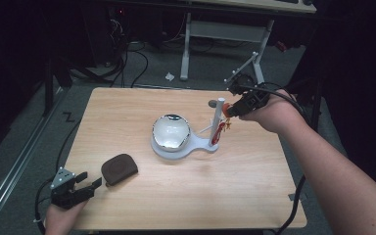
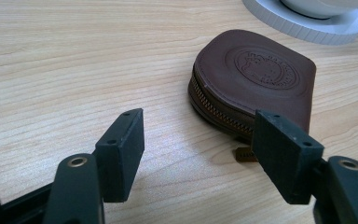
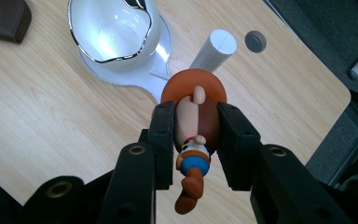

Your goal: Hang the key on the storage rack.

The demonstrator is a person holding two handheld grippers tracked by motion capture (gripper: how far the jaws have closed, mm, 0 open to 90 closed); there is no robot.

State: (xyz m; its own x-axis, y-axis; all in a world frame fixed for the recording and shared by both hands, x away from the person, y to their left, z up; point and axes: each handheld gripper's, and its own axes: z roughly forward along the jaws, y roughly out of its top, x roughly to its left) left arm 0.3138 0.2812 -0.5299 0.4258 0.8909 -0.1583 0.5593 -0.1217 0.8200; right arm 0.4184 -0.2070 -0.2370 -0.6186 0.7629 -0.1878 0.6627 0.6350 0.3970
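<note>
White bowl (image 1: 171,131) sits on white stand (image 1: 196,147) mid-table (image 1: 254,186); grey disc (image 1: 212,103) near the far edge.

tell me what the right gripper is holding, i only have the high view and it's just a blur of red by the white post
Observer: The right gripper is shut on a small cowboy figure with an orange-brown hat, clamped by the head.
Operator: is the brown pouch zipped
Observer: Its zipper looks closed along the near edge of the brown pouch.
Operator: left gripper on it yet
Observer: No, the left gripper is open, with the pouch just beyond its jaws.
</note>
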